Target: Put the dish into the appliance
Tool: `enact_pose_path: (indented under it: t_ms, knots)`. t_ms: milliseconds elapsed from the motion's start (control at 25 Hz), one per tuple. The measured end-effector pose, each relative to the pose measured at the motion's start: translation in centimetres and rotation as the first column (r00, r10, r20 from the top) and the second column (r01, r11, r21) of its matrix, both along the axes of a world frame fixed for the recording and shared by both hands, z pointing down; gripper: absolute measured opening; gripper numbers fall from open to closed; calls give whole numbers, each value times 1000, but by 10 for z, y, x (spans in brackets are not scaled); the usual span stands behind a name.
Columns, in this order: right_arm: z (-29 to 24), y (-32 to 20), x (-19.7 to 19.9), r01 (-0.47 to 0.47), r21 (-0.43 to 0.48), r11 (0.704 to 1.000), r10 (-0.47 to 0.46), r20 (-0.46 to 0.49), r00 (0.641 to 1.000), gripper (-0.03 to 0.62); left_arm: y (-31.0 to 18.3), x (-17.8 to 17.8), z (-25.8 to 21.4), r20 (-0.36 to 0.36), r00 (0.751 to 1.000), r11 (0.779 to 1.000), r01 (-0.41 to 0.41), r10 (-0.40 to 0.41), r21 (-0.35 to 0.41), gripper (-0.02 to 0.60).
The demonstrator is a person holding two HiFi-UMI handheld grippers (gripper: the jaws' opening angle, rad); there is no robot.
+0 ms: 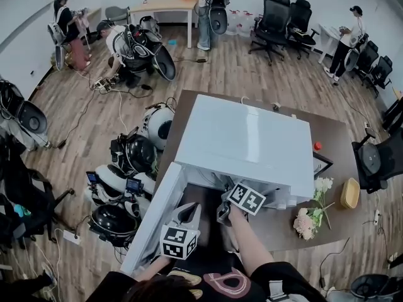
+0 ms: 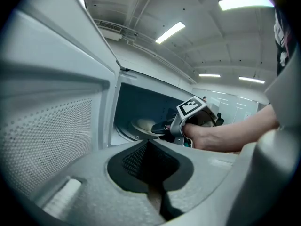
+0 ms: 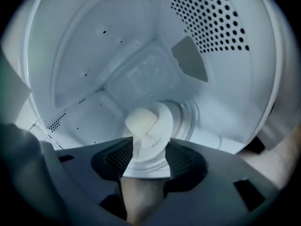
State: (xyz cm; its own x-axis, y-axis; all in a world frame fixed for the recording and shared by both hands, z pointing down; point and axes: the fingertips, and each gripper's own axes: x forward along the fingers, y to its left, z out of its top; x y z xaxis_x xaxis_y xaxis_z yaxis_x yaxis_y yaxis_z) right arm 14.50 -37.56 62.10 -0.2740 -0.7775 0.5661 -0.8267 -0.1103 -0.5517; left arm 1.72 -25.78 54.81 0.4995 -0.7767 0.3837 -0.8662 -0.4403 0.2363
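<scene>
The white microwave (image 1: 245, 137) stands on the brown table (image 1: 334, 137) with its door (image 1: 154, 216) swung open to the left. My right gripper (image 1: 223, 212) reaches into the cavity. In the right gripper view its jaws (image 3: 146, 161) stand apart, and the white dish (image 3: 148, 126) with a cream lump on it lies between them, over the glass turntable (image 3: 190, 121). The pads do not visibly press on it. My left gripper (image 1: 187, 214) hovers beside the door, and its jaws (image 2: 149, 161) are shut on nothing. From there the dish (image 2: 143, 125) shows inside the cavity, with the right gripper (image 2: 162, 128) at it.
A bunch of flowers (image 1: 312, 216), a yellow bowl (image 1: 350, 192), a dark frame (image 1: 321, 163) and a small red thing (image 1: 317, 146) lie on the table right of the microwave. Gear and cables crowd the floor at the left; people and office chairs are farther back.
</scene>
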Motion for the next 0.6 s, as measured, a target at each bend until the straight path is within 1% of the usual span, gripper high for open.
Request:
enact_pose_path:
  t_ms: [120,240,320,440,520,560,600]
  knots:
    - [0,0,-5,84,13,996,-82,-102,991,243,0,-1,0,2,1000,1000,3,-3,1,8]
    - [2,0,-6,158,15,987,-150,-232,961,255,0,-3,1,8,1000,1000,6,-6,-2,8]
    - [4,-1,-7,196,17,980,-183,-285,941,258,-1,-4,2,13,1000,1000,9,-9,-4,8]
    - [5,-2,-6,221,15,975,-205,-308,929,261,-2,-5,2,14,1000,1000,15,-15,-3,8]
    - [6,-1,-5,217,16,976,-203,-286,936,268,-2,-5,2,16,1000,1000,15,-14,-3,8]
    - [6,-1,-5,212,20,977,-200,-265,944,303,-2,-5,2,19,1000,1000,14,-14,-3,8]
    - [6,-1,-6,209,24,978,-197,-243,950,318,-2,-5,2,22,1000,1000,14,-13,-3,8]
